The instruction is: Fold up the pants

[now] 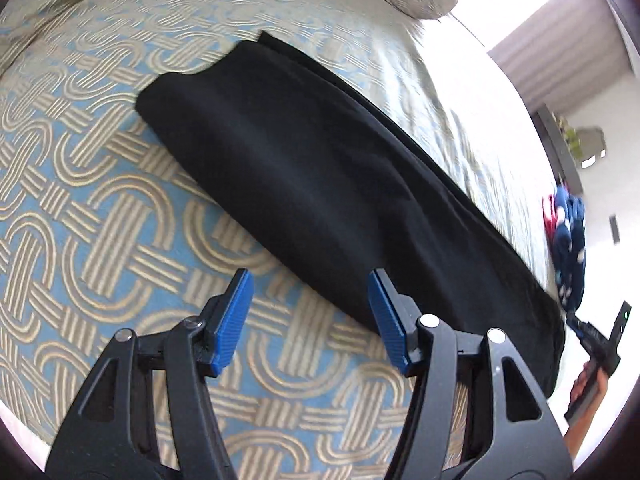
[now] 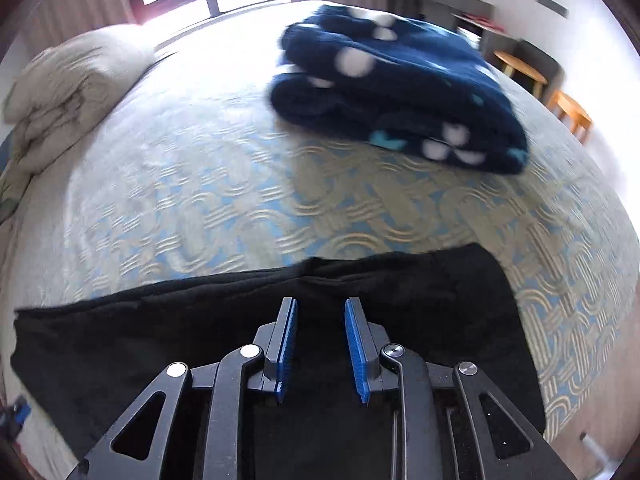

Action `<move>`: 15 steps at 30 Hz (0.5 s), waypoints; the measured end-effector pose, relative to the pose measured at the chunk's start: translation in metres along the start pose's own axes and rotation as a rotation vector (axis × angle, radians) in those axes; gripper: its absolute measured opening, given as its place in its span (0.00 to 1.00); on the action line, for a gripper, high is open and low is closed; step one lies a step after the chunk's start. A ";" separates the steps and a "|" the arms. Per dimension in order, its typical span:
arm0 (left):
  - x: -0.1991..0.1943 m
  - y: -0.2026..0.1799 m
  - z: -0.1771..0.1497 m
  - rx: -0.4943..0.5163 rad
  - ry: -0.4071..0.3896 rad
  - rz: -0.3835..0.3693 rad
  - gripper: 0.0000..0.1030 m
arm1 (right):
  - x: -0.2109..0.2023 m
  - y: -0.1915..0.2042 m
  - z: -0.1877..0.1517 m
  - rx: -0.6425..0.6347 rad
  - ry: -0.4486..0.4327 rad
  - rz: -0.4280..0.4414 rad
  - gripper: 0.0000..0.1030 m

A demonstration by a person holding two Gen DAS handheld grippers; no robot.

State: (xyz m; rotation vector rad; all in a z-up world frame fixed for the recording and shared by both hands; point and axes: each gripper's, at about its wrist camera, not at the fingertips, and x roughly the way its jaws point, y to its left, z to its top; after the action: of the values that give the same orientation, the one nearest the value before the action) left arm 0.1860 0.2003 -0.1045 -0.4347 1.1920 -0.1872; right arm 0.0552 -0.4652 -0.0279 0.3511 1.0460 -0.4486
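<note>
Our left gripper [image 1: 310, 300] angled down over the bedspread [image 1: 100, 208], jaws wide apart and empty, our right gripper [image 2: 320, 336] narrowly parted above the black pants [image 1: 320, 184], gripping nothing, pants lying folded lengthwise on the bed, no readable writing

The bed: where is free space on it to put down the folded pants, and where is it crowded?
Free: the patterned cover between the black pants, the white duvet and the navy dotted blanket; also the cover beside the pants' near edge, under the open left gripper. Crowded: the far corner holding the blanket.
</note>
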 end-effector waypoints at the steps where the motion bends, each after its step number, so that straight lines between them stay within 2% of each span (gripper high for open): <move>1: 0.000 0.008 0.005 -0.023 -0.008 -0.005 0.59 | -0.005 0.031 0.001 -0.083 0.010 0.076 0.26; 6: 0.001 0.032 0.029 -0.094 -0.042 -0.002 0.60 | 0.000 0.182 -0.004 -0.455 0.044 0.274 0.42; 7: 0.001 0.037 0.035 -0.095 -0.055 0.000 0.60 | 0.004 0.222 -0.008 -0.555 0.051 0.311 0.42; 8: 0.002 0.036 0.038 -0.093 -0.062 0.005 0.60 | 0.007 0.242 -0.014 -0.612 0.056 0.334 0.42; 9: 0.002 0.038 0.044 -0.084 -0.074 0.018 0.60 | 0.012 0.282 -0.019 -0.715 0.071 0.380 0.42; 10: 0.004 0.038 0.048 -0.075 -0.081 0.030 0.60 | 0.017 0.307 -0.024 -0.780 0.083 0.409 0.42; 12: 0.007 0.040 0.056 -0.059 -0.094 0.048 0.60 | 0.031 0.358 -0.035 -0.899 0.103 0.434 0.42; 15: 0.014 0.044 0.065 -0.034 -0.104 0.073 0.60 | 0.054 0.405 -0.036 -0.997 0.141 0.453 0.41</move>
State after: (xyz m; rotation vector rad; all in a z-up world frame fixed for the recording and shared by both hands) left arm 0.2478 0.2494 -0.1157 -0.4248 1.1078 -0.0806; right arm 0.2590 -0.1109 -0.0660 -0.2820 1.1590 0.5215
